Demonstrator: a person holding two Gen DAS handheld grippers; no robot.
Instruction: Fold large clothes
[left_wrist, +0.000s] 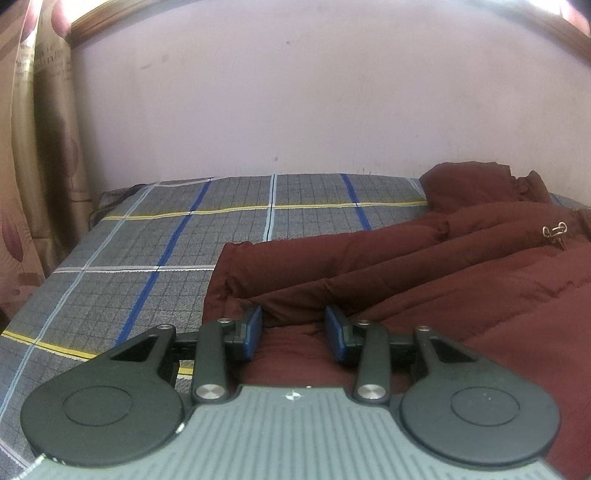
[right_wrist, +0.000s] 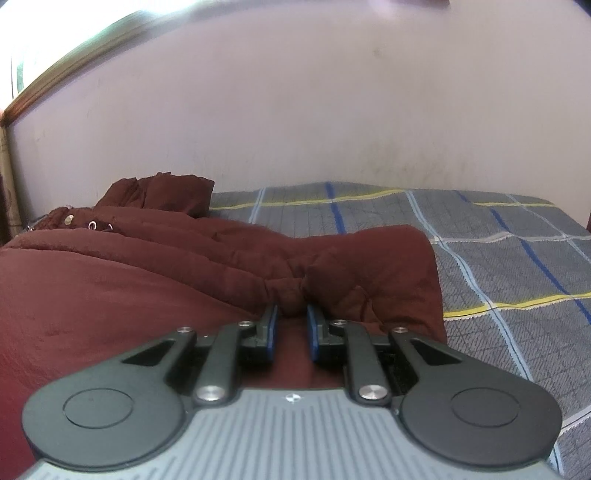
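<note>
While the jacket (left_wrist: 424, 280) is lying puffy and soft, left gripper (left_wrist: 293, 332) is gaping over its edge; right gripper (right_wrist: 291, 330) is pinching a bunched fold.

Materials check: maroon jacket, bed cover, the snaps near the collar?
Jacket: looks like matte woven synthetic shell over padding; stitched channels puff up, no sheen. Fill type cannot be told.
Bed cover: flat woven fabric, probably cotton or a blend; grey plaid with blue, yellow and white stripes, a coarse speckled look.
Snaps: likely metal; small silvery rings that catch light.
</note>
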